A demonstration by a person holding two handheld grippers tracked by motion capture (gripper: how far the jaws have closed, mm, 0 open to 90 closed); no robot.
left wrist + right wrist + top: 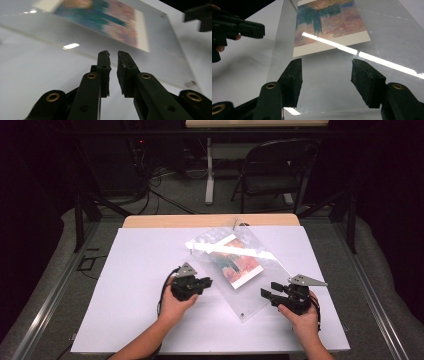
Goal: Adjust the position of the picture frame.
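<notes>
Blurred picture (100,17) under clear acrylic frame (260,292), edges faint

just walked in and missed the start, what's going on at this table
A person at a white table works with a gripper in each hand on a clear acrylic frame with a colourful picture inside. The frame lies flat and slantwise on the table. The left gripper sits just beside the frame's left edge, jaws nearly together with nothing between them. The right gripper has its jaws wide apart at the frame's near right edge, not pressing on it. Neither one holds the frame at this moment.
</notes>
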